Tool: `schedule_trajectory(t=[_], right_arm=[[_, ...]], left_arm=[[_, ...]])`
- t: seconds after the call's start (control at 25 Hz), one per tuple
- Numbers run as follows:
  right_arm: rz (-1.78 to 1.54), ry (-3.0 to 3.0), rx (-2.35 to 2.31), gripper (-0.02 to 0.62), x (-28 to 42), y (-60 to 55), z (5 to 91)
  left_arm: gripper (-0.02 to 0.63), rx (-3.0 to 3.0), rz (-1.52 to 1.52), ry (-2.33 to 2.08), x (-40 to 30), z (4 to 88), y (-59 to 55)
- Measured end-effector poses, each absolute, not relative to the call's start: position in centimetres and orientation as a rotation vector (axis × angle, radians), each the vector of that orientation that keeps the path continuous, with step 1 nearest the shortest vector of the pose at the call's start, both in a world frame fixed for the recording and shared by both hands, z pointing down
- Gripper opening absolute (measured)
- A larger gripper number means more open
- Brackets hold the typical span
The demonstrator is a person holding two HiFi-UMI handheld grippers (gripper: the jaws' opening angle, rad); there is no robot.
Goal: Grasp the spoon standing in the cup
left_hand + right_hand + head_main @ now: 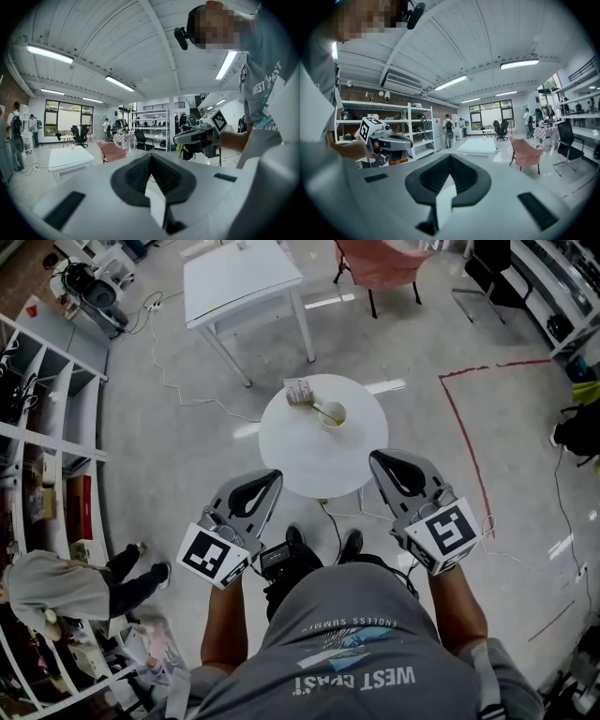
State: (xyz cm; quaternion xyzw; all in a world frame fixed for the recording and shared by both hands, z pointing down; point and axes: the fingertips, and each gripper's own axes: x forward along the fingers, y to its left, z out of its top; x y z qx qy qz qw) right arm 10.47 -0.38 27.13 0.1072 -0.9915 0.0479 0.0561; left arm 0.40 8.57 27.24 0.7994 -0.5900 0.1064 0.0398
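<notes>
A pale cup [333,415] stands on the round white table [309,451], toward its far side. A spoon [323,410] leans in the cup with its handle toward the left. My left gripper [275,474] and right gripper [375,457] hover at the table's near edge, one on each side, well short of the cup. Both have their jaws together with nothing between them. In the left gripper view the left gripper [151,155] faces the room, with the right gripper [199,133] beside it. The right gripper view shows the right gripper [450,156] shut and the left gripper [386,138] at its side. Neither gripper view shows the cup.
A small printed packet [299,392] lies next to the cup. Beyond the round table stand a white rectangular table [242,282] and a pink chair [380,263]. Shelving [47,399] lines the left side, with a person [75,582] beside it. Red tape [464,432] marks the floor at right.
</notes>
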Motion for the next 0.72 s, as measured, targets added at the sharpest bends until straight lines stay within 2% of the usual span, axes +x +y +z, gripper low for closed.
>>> schedule_trajectory(t=[0.72], right_arm=[[0.242,-2.862,0.632,0.002,6.4,-5.2,28.9]], left_arm=[[0.002,2.643,0.299,-1.54,-5.6,27.2,0.2]])
